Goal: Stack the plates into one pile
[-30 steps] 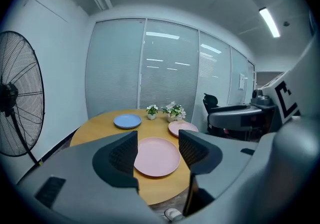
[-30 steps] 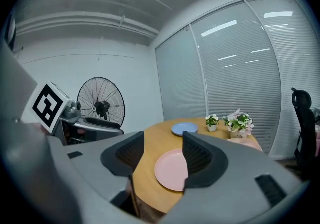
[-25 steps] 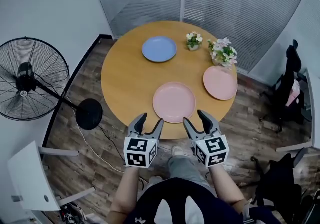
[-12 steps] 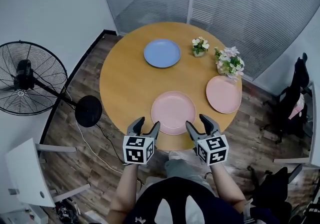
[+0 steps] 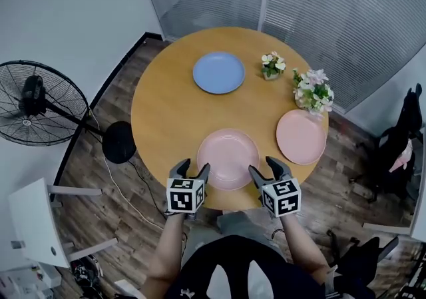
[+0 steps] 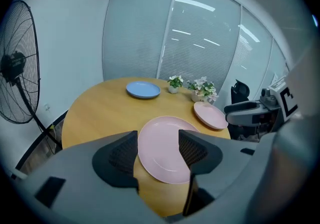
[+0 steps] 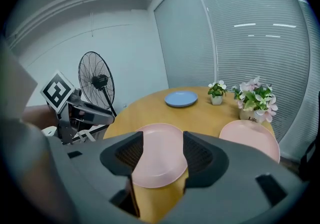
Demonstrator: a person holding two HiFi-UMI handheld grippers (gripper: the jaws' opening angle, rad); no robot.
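A round wooden table (image 5: 166, 111) carries 3 plates, none stacked. Taking the table as a clock face read from the person's side, the blue plate (image 5: 219, 72) lies at 12 o'clock, 1 pink plate (image 5: 228, 150) at 6 o'clock near the edge, and the second pink plate (image 5: 301, 136) at 4 o'clock, well apart from the first. A small flower pot (image 5: 271, 66) stands at 1 o'clock and a larger flower pot (image 5: 313, 90) at 2 o'clock, just beside the second pink plate.

The left gripper (image 5: 194, 167) hovers at 7 o'clock of the near pink plate, jaws wide apart with nothing in them. The right gripper (image 5: 263, 166) hovers at 5 o'clock of that plate, jaws likewise spread and empty. A standing fan (image 5: 40, 101) is on the floor at 9 o'clock.
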